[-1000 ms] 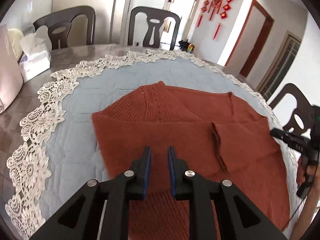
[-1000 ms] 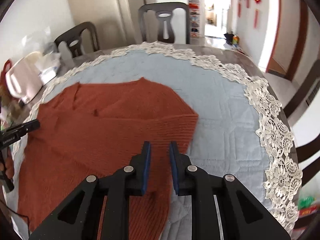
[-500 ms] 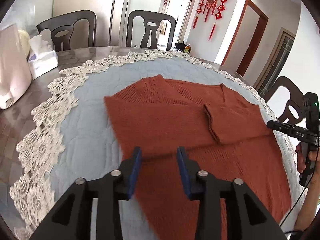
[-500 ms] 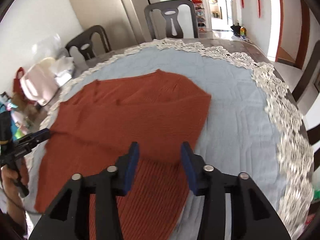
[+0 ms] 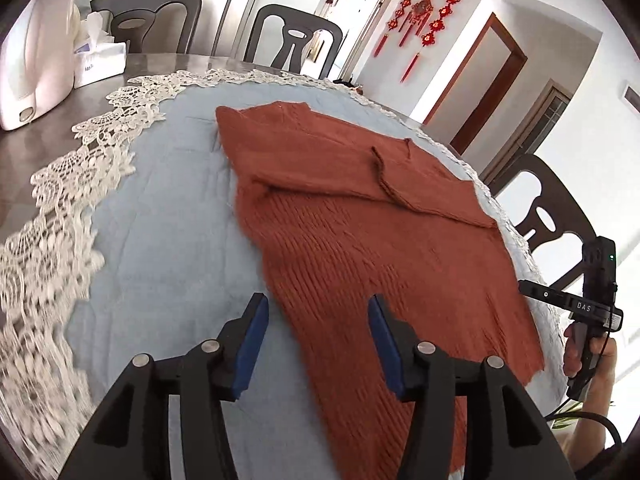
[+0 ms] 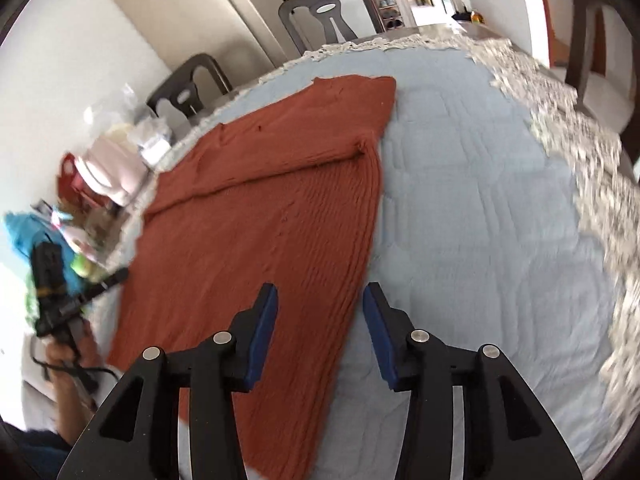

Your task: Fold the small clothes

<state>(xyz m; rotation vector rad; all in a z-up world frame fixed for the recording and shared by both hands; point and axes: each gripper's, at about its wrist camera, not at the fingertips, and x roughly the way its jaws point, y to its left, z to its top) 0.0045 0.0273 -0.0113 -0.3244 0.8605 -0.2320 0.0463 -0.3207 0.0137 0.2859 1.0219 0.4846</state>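
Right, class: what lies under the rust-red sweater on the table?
The sweater lies flat on a pale blue quilted cloth with a lace border. Whatever is under its folded top part stays covered.

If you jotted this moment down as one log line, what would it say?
left gripper: opening, empty | right gripper: open, empty | sweater: flat, top folded down, on blue cloth

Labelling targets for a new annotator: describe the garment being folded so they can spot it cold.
Start at the dark dining table, covered by a pale blue quilted cloth with a white lace border. In the middle of that cloth lies a rust-red ribbed knit sweater, spread flat with its sleeves folded across the body. It is the only garment and the only red thing on the cloth.
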